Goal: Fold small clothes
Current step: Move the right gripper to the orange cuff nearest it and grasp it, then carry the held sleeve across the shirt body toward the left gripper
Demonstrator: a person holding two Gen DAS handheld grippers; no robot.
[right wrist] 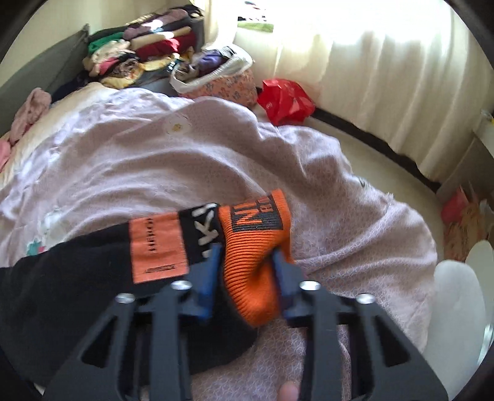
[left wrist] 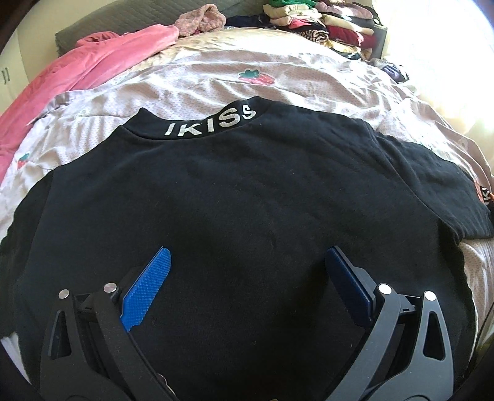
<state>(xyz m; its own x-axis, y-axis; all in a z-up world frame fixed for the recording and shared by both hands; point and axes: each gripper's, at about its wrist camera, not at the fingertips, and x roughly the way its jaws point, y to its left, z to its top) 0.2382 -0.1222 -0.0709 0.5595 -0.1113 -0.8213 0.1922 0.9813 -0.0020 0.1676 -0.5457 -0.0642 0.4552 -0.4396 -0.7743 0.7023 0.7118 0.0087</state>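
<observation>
A black sweatshirt (left wrist: pixel 247 191) with a white "IKISS" collar lies spread flat, back up, on the pale pink bedcover (left wrist: pixel 197 80). My left gripper (left wrist: pixel 247 256) is open and empty, its blue pads hovering over the lower middle of the shirt. In the right wrist view, my right gripper (right wrist: pixel 245 257) is shut on the orange ribbed cuff (right wrist: pixel 253 246) of the shirt's black sleeve (right wrist: pixel 61 277), holding it just above the bedcover (right wrist: pixel 154 160). An orange label patch (right wrist: pixel 157 246) sits on the sleeve beside the cuff.
A pink garment (left wrist: pixel 77 71) lies at the bed's left. Stacks of folded clothes (left wrist: pixel 327 21) sit at the head of the bed, also in the right wrist view (right wrist: pixel 145 52). A red bag (right wrist: pixel 284 98) and a white curtain (right wrist: pixel 370 77) are to the right.
</observation>
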